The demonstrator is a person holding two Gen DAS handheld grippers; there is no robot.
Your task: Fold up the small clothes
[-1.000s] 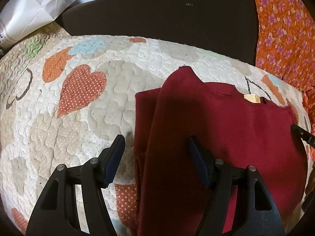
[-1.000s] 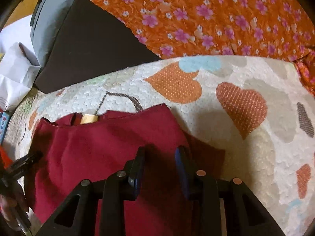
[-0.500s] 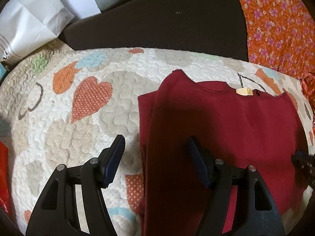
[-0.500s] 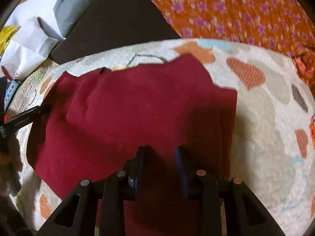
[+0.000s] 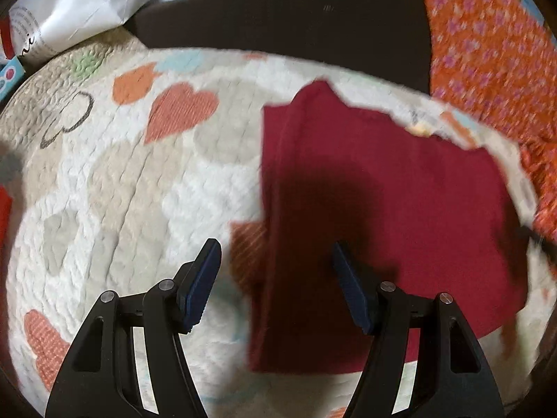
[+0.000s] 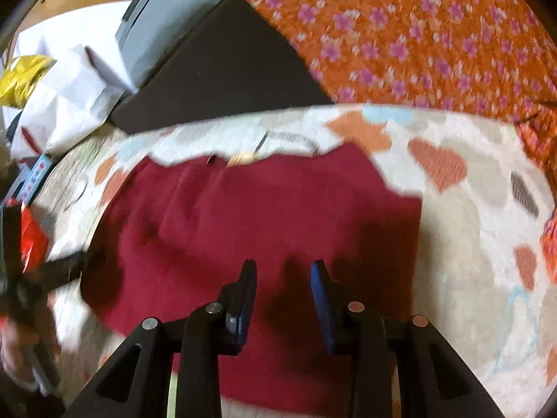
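On the heart-patterned quilt [image 5: 104, 181], the dark red shirt [image 5: 383, 209] lies flat with its left side already turned in over the body, probably to narrow it for the next fold. The left gripper [image 5: 275, 278] hovers over that folded edge with its jaws spread wide and nothing between them, seemingly so it can take the edge. The right gripper [image 6: 283, 289] sits above the shirt's lower part, jaws parted only a little and empty, so neither tong grips cloth.
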